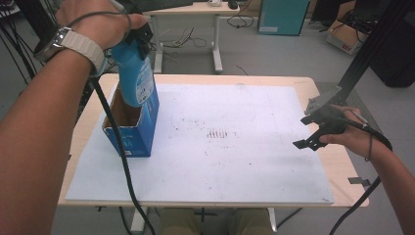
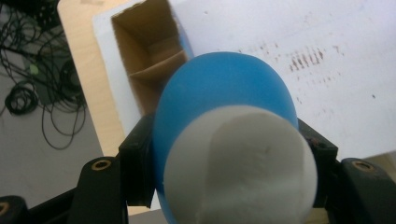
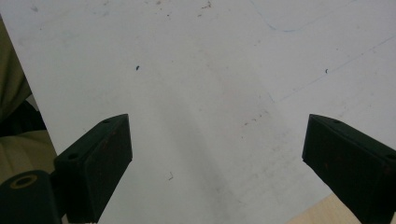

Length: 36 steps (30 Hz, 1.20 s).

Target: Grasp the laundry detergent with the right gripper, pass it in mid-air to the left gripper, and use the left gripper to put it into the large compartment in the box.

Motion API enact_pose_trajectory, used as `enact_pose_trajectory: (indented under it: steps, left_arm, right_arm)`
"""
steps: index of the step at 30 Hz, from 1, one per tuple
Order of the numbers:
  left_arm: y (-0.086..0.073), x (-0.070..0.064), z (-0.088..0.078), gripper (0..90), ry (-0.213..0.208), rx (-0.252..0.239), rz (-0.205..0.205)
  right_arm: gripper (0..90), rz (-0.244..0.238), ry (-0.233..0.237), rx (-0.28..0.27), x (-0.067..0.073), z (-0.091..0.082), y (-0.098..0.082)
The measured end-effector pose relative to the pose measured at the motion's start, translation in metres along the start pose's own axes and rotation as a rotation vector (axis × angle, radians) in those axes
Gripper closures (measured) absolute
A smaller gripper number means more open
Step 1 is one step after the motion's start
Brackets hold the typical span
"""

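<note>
Above the open-topped blue carton point(image 1: 131, 128) at the left of the white board point(image 1: 244, 166), the left gripper point(image 1: 139, 41) clamps a blue bottle point(image 1: 134, 76) near its white cap point(image 2: 240, 165), the bottle's base just inside the carton's mouth. At the board's right edge, the right gripper point(image 1: 306, 132) hangs with its jaws wide apart and nothing between them.
</note>
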<state>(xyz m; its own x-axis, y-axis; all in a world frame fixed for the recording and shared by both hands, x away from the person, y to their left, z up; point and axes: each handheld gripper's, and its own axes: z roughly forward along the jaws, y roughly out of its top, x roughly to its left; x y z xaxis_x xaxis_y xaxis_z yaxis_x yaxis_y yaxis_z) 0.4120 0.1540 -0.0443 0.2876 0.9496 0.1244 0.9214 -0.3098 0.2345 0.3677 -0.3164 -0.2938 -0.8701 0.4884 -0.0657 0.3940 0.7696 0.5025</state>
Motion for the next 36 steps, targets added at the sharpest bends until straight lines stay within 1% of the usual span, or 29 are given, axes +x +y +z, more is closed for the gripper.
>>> enact_pose_trajectory:
  steps: [1,2,5,7,9,14,16,18,19,22,25,26,29,30,31,34,36]
  left_arm:
    - [0.0,0.003,0.001,37.7,0.004,-0.005,0.001]
    - [0.0,0.006,0.003,37.7,0.007,0.003,-0.015]
    - [0.0,0.016,0.009,37.7,0.013,-0.002,-0.047]
    - [-0.001,0.022,0.014,37.7,0.014,-0.005,-0.07]
    - [-0.002,0.028,0.019,37.7,0.017,-0.008,-0.086]
    - [-0.003,0.039,0.032,37.7,0.02,-0.011,-0.118]
    - [-0.004,0.044,0.036,37.7,0.016,-0.013,-0.132]
    - [-0.004,0.047,0.04,37.7,0.011,-0.014,-0.144]
    - [-0.003,0.048,0.042,37.7,0.013,-0.02,-0.146]
    - [-0.003,0.05,0.05,37.7,0.019,-0.017,-0.144]
    - [-0.003,0.053,0.057,37.7,0.015,-0.026,-0.152]
    - [-0.003,0.054,0.06,37.7,0.012,-0.024,-0.153]
    - [-0.004,0.057,0.068,37.7,0.007,-0.024,-0.159]
    - [-0.004,0.057,0.071,37.7,0.007,-0.024,-0.161]
    - [-0.005,0.058,0.073,37.7,0.008,-0.025,-0.162]
    - [-0.006,0.059,0.083,37.7,0.015,-0.032,-0.169]
    - [-0.007,0.06,0.092,37.7,0.007,-0.019,-0.176]
  right_arm:
    - [8.0,0.003,0.002,0.008,0.0,0.0,0.0]
    - [8.0,0.007,0.002,0.01,0.0,0.0,-0.001]
    - [8.0,0.008,0.003,0.008,-0.001,0.001,-0.002]
    - [8.1,0.004,-0.007,0.005,-0.001,0.001,-0.003]
    - [8.0,0.006,-0.008,0.0,-0.002,0.002,-0.005]
    - [8.0,0.013,-0.006,0.018,-0.003,0.004,-0.008]
    - [8.1,0.015,-0.009,0.011,-0.003,0.005,-0.008]
    - [8.1,0.02,-0.008,0.016,-0.003,0.006,-0.008]
    - [8.0,0.018,-0.007,0.018,-0.003,0.007,-0.008]
    - [8.7,0.017,-0.016,0.013,-0.003,0.009,-0.008]
    - [9.1,0.017,-0.01,0.018,-0.003,0.011,-0.009]
    - [9.1,0.01,-0.008,0.023,-0.004,0.011,-0.009]
    - [9.1,0.019,-0.007,0.029,-0.003,0.012,-0.01]
    - [9.0,0.01,-0.004,0.029,-0.004,0.013,-0.01]
    - [9.1,0.018,-0.005,0.029,-0.004,0.013,-0.011]
    - [9.1,0.018,-0.006,0.03,-0.004,0.013,-0.012]
    - [9.0,0.02,-0.008,0.03,-0.004,0.013,-0.013]
